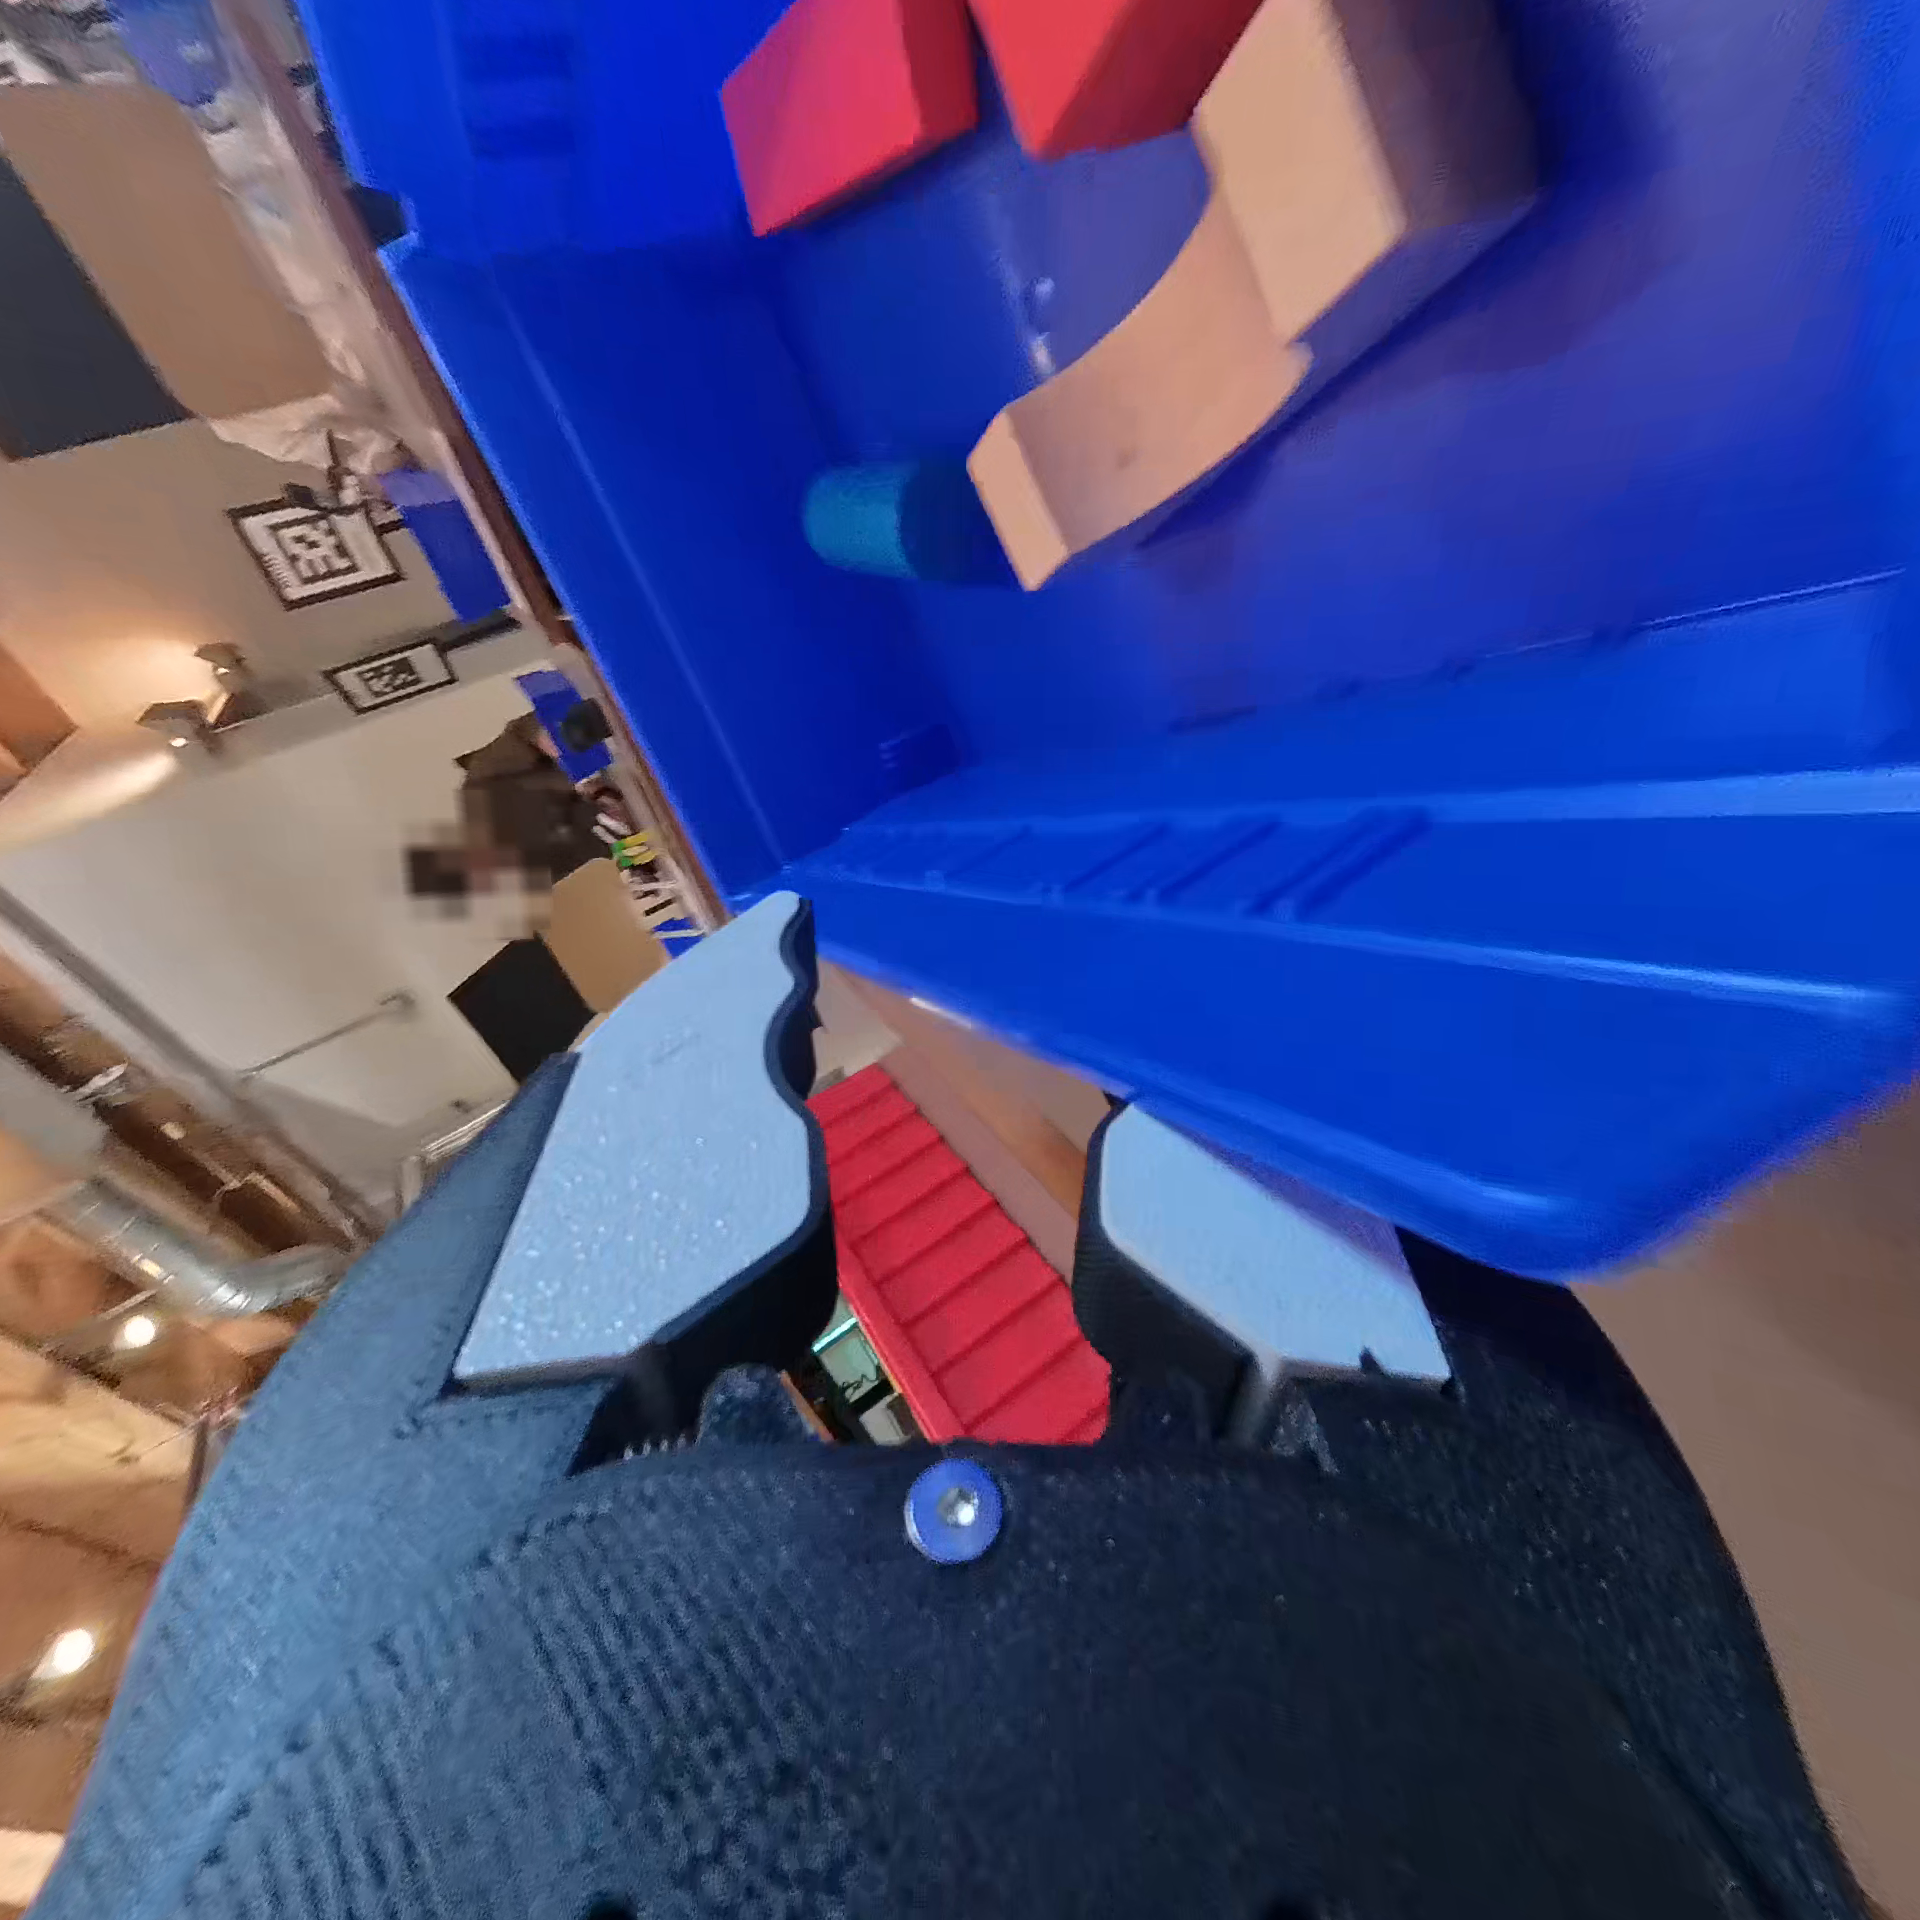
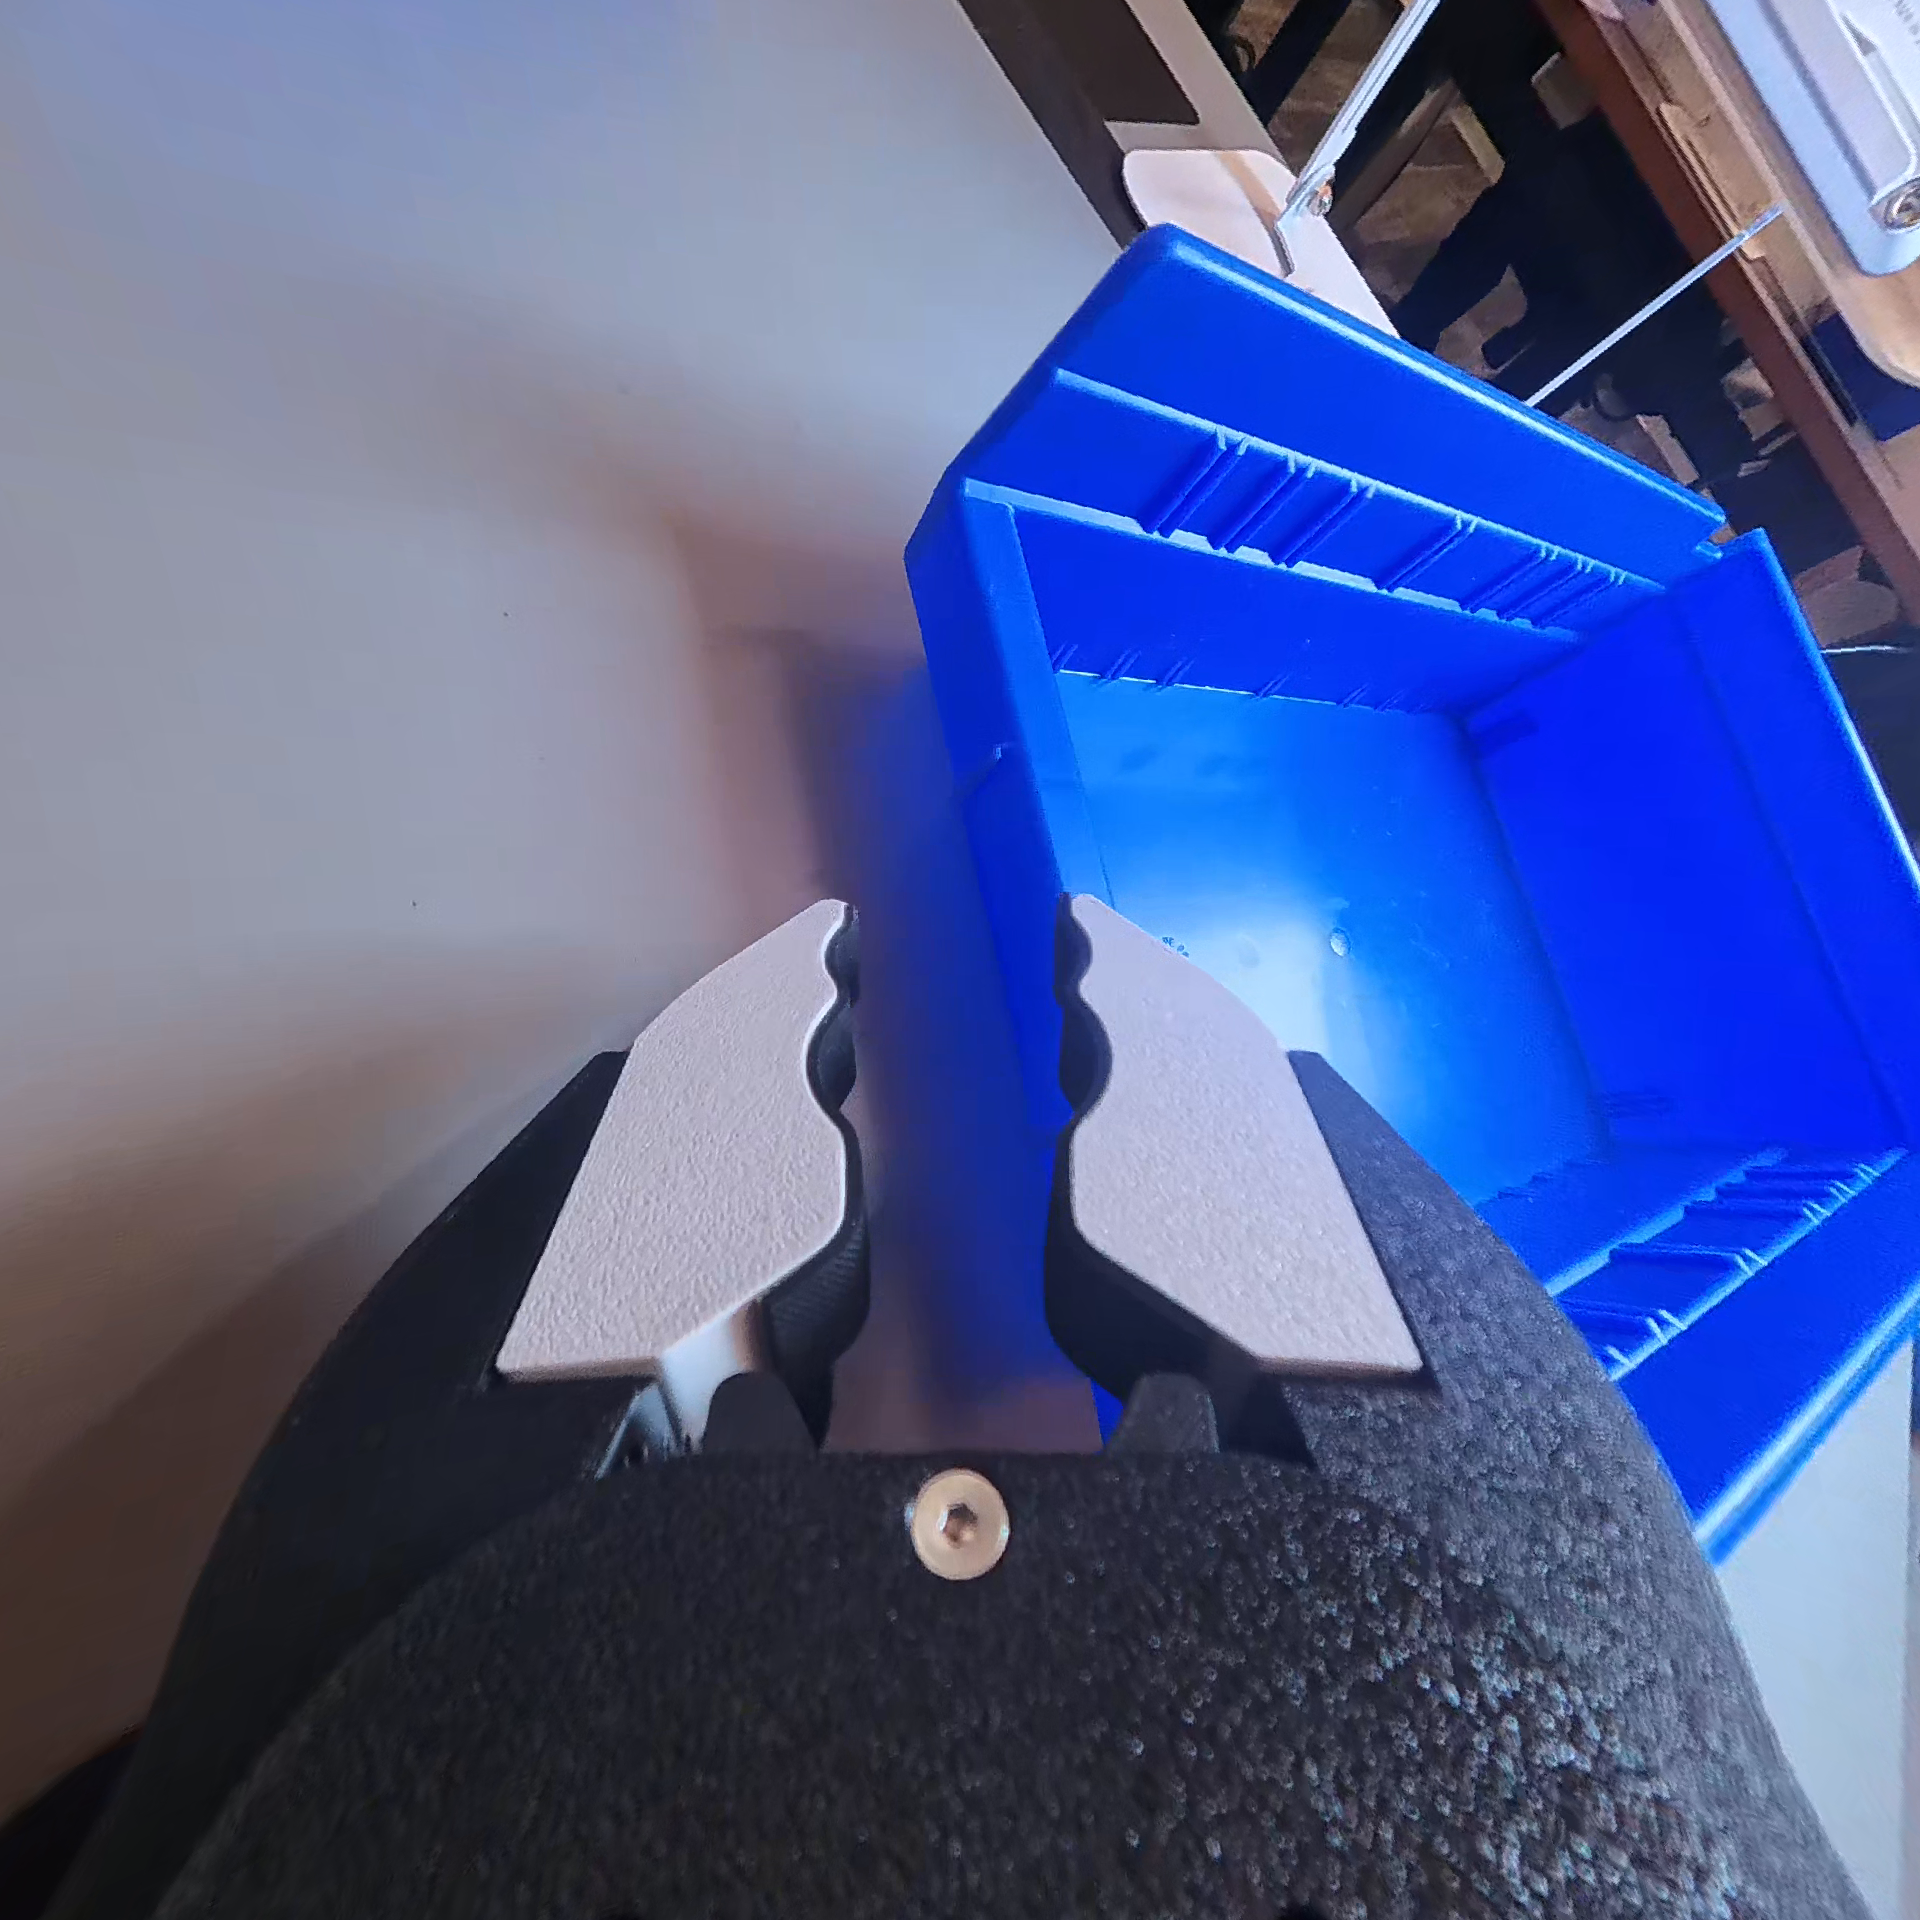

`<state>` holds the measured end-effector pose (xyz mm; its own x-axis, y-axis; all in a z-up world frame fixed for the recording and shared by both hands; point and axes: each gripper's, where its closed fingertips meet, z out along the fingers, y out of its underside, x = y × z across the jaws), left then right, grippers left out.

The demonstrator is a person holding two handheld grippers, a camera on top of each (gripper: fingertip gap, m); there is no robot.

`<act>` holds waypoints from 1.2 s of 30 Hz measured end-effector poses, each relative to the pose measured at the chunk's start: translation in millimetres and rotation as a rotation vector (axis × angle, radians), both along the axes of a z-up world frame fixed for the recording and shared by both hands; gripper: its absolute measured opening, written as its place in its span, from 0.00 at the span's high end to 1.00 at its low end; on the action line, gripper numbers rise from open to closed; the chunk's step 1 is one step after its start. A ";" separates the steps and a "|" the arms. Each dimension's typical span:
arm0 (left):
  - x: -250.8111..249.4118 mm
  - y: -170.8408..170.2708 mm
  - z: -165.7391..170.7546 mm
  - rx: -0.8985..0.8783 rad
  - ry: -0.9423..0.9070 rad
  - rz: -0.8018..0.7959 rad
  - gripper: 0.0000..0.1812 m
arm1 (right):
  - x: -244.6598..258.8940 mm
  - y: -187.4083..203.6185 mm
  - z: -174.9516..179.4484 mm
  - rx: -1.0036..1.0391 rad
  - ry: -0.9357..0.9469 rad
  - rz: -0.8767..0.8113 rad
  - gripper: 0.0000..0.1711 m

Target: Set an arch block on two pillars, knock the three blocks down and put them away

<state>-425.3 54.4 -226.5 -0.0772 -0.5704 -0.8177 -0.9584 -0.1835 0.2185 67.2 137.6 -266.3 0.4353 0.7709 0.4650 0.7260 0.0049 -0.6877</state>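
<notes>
In the left wrist view a blue bin [image 1: 1351, 935] fills the upper right, seen steeply tilted. Inside it lie a tan arch block [image 1: 1226, 343], two red blocks [image 1: 847, 109] [image 1: 1101, 62] and a teal cylinder [image 1: 883, 520]. My left gripper [image 1: 966, 1029] is at the bin's near corner with its jaws apart. The bin's rim covers its right fingertip. In the right wrist view a second blue bin [image 2: 1299, 623] stands empty on a white table [image 2: 416, 623]. My right gripper [image 2: 956, 914] is open, its fingers astride that bin's near left wall.
A red ribbed object [image 1: 945, 1268] lies below the left gripper, between its fingers. Square black-and-white marker tags [image 1: 317, 551] hang on the far wall, and a person [image 1: 520, 810] is in the background. Shelving and metal rods [image 2: 1558, 260] stand behind the empty bin. My hands' fingertips stand some 50 cm from each other.
</notes>
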 end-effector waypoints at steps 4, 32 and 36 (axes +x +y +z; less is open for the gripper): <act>-6.1 34.0 20.4 0.161 -0.010 0.024 0.74 | 1.9 1.5 0.3 -0.011 0.016 -0.009 0.79; 151.7 3.1 -77.0 -0.289 -0.463 0.248 0.83 | 13.7 25.0 -14.1 -0.071 -0.156 -0.064 0.70; 147.6 16.2 -76.9 -0.295 -0.423 0.218 0.83 | 17.9 39.2 -26.3 -0.114 -0.321 -0.097 0.80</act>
<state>-277.7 70.6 -303.4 0.3682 -0.7460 -0.5548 -0.9205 -0.3764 -0.1048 85.1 176.8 -292.6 0.3545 0.7879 0.5035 0.8986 -0.1383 -0.4163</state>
